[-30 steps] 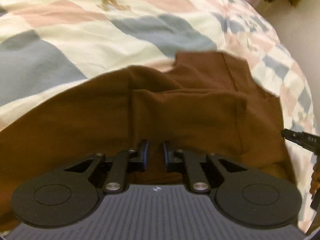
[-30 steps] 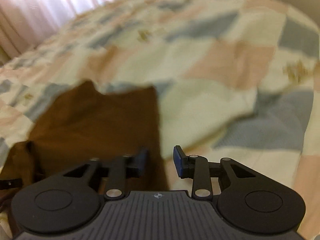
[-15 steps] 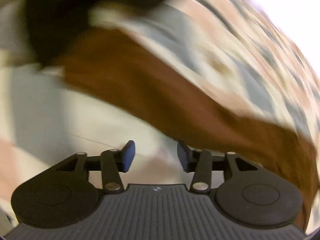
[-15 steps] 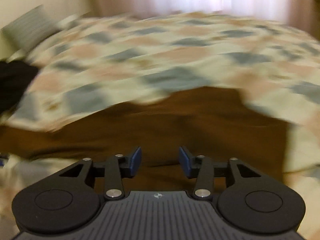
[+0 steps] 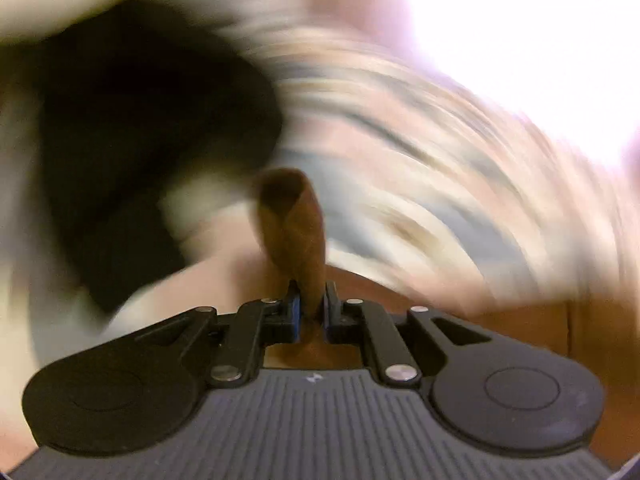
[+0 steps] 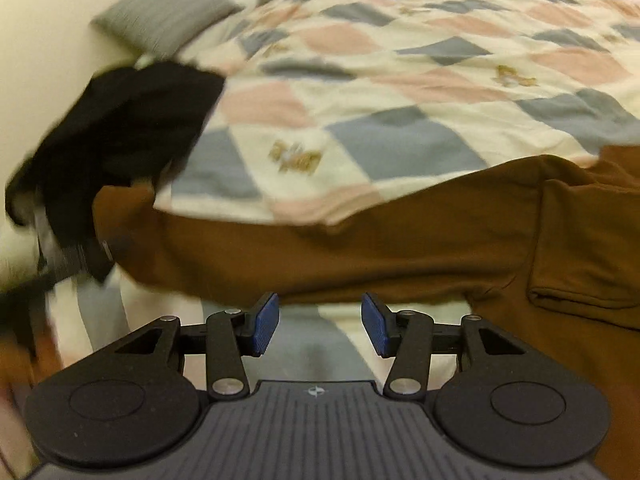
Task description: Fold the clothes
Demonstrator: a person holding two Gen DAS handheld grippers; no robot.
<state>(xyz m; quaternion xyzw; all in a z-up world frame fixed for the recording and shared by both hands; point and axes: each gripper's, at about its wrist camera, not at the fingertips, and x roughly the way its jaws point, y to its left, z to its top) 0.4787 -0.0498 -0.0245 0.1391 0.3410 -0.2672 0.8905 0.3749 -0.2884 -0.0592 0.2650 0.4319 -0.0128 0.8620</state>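
Note:
A brown garment (image 6: 360, 240) lies spread across the near part of a checked bedspread (image 6: 400, 80), with a folded part at the right. My left gripper (image 5: 311, 304) is shut on a bunched end of the brown garment (image 5: 294, 224), which stands up between the jaws; this view is heavily blurred. My right gripper (image 6: 318, 322) is open and empty, just short of the garment's near edge, over bare bedspread.
A black garment (image 6: 128, 132) lies heaped at the bed's left side, seen as a dark blur in the left wrist view (image 5: 140, 140). A grey pillow (image 6: 160, 12) rests against the wall at the back left. A bright window glares at the upper right (image 5: 540, 20).
My left gripper went from open to shut on an end of the brown garment while swinging fast. My right gripper swung left along the garment and opened wider.

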